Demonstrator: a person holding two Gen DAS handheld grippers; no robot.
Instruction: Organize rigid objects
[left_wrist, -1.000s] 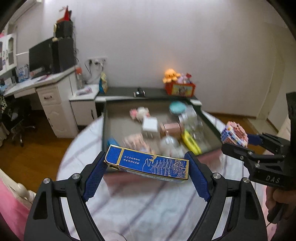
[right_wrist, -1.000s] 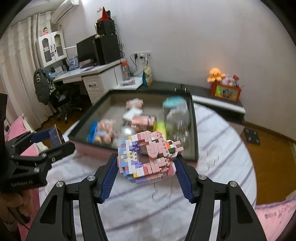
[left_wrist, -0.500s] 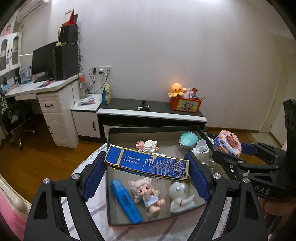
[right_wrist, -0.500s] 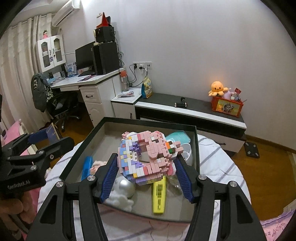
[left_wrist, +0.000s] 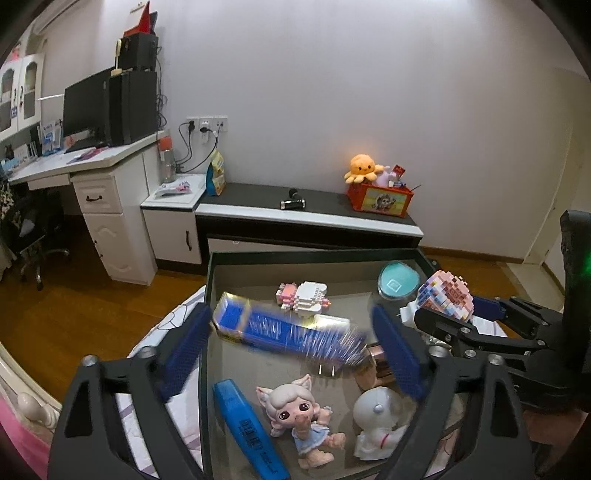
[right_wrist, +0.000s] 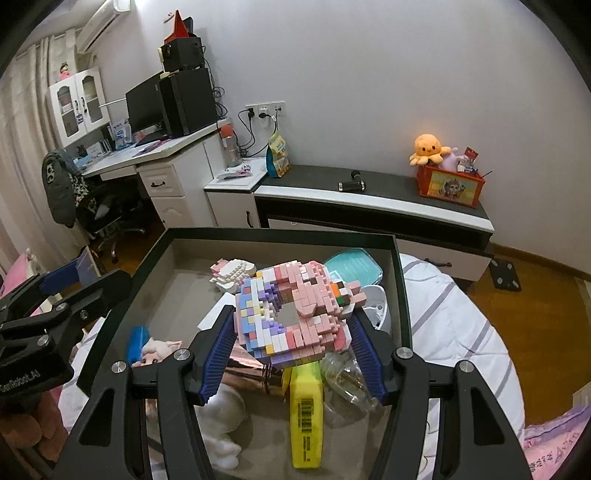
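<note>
A dark tray on the round table holds several toys. My left gripper hangs over it with its jaws spread. The blue and gold box is motion-blurred between the pads, and no pad visibly touches it. My right gripper is shut on a pink and purple brick figure and holds it above the tray. It shows at the right of the left wrist view.
In the tray lie a blue marker, a doll, a white dog figure, a small brick figure, a teal lid, a yellow marker and a clear jar. A low cabinet stands behind the table.
Both grippers moved forward over the tray. The left jaws have spread wider and the blue box is blurred, coming loose from the pads. The right still holds the brick figure.
</note>
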